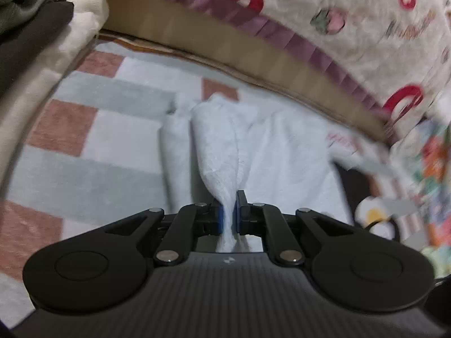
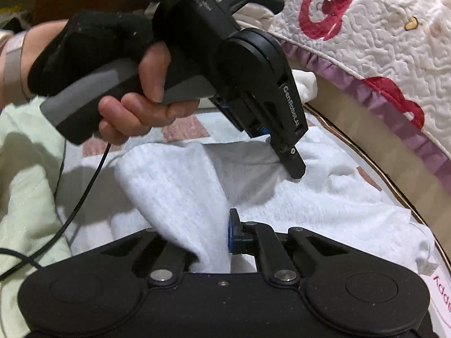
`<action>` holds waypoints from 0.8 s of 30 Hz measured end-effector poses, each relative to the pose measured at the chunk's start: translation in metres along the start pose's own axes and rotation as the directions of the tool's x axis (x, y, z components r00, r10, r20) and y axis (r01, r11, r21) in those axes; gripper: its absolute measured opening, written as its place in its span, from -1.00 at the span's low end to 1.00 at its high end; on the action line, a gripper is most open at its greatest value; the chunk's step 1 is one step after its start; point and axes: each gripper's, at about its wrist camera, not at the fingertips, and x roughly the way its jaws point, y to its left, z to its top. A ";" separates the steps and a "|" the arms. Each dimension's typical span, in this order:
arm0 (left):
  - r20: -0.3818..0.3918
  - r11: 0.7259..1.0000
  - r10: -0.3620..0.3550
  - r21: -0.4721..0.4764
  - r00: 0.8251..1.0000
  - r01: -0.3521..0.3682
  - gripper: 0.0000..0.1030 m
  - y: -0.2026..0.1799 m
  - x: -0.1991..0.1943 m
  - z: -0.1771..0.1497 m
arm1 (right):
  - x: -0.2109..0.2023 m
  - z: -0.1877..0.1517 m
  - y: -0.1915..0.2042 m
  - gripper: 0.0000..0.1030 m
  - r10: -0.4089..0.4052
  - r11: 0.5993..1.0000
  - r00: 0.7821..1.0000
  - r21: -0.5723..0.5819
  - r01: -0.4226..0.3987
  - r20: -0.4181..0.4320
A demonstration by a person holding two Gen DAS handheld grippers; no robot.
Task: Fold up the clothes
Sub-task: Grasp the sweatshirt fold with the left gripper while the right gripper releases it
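Observation:
A white garment (image 1: 282, 152) lies on a checked rug (image 1: 93, 129) beside a bed. My left gripper (image 1: 229, 211) is shut on a raised fold of the white garment, which hangs from its blue pads. In the right wrist view the left gripper (image 2: 293, 169) shows pinching the cloth from above, held by a gloved hand (image 2: 112, 64). My right gripper (image 2: 222, 233) is shut on another bunched fold of the white garment (image 2: 183, 186); the cloth drapes over and hides its left finger.
A quilted bedspread (image 1: 352, 14) with red motifs and a purple frill hangs over the bed's wooden side (image 1: 225, 53). Stacked clothes (image 1: 33, 22) lie at the far left. A pale green cloth (image 2: 25, 169) and a black cable (image 2: 81, 194) lie at left.

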 end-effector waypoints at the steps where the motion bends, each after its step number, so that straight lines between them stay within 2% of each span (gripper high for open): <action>1: -0.019 0.999 0.029 0.016 0.999 -0.028 -0.85 -0.001 0.004 -0.002 | 0.002 -0.001 0.002 -0.80 0.007 1.000 1.000 -0.012 -0.007 -0.008; 2: -0.033 0.998 0.053 0.031 0.998 -0.052 -0.85 -0.002 0.008 -0.003 | 0.004 -0.003 0.003 -0.68 0.013 1.000 1.000 -0.024 -0.013 -0.015; 3: -0.034 0.997 0.065 0.040 0.997 -0.064 -0.85 -0.004 0.009 -0.003 | 0.006 -0.004 0.005 -0.41 0.020 0.999 1.000 -0.036 -0.020 -0.023; 5: -0.035 0.995 0.087 0.058 0.996 -0.085 -0.85 -0.006 0.011 -0.003 | -0.002 -0.004 0.006 -0.15 0.085 0.996 0.996 -0.020 -0.086 -0.013; 7: -0.036 0.994 0.094 0.059 0.995 -0.092 -0.85 -0.007 0.009 -0.003 | -0.018 -0.007 0.000 -0.15 0.203 0.978 0.979 0.053 -0.203 0.006; 9: -0.038 0.994 0.097 0.049 0.995 -0.095 -0.84 -0.006 0.009 -0.003 | -0.038 -0.017 -0.014 -0.17 0.263 0.949 0.964 0.168 -0.267 0.042; 11: -0.042 0.994 0.102 0.039 0.994 -0.100 -0.83 -0.005 0.009 -0.004 | -0.065 -0.036 -0.033 -0.14 0.215 0.922 0.975 0.315 -0.223 0.062; 14: -0.041 0.992 0.121 0.039 0.992 -0.120 -0.79 -0.010 0.006 -0.003 | -0.097 -0.067 -0.069 -0.09 0.114 0.863 0.993 0.491 -0.116 0.034; 17: -0.002 0.984 0.154 0.085 0.988 -0.153 -0.77 -0.021 -0.002 -0.004 | -0.116 -0.102 -0.103 -0.04 0.065 0.765 0.998 0.643 -0.034 -0.025; 19: 0.030 0.974 0.182 0.132 0.983 -0.185 -0.77 -0.030 -0.007 -0.006 | -0.121 -0.126 -0.115 -0.04 0.062 0.681 0.997 0.732 -0.003 -0.053; 21: 0.037 0.971 0.187 0.141 0.982 -0.191 -0.75 -0.033 -0.008 -0.006 | -0.120 -0.146 -0.119 -0.04 0.091 0.592 0.995 0.806 -0.015 -0.048; 24: -0.002 0.978 0.188 0.095 0.982 -0.187 -0.63 -0.027 -0.002 -0.008 | -0.108 -0.170 -0.118 -0.03 0.190 0.443 0.982 0.893 -0.078 -0.009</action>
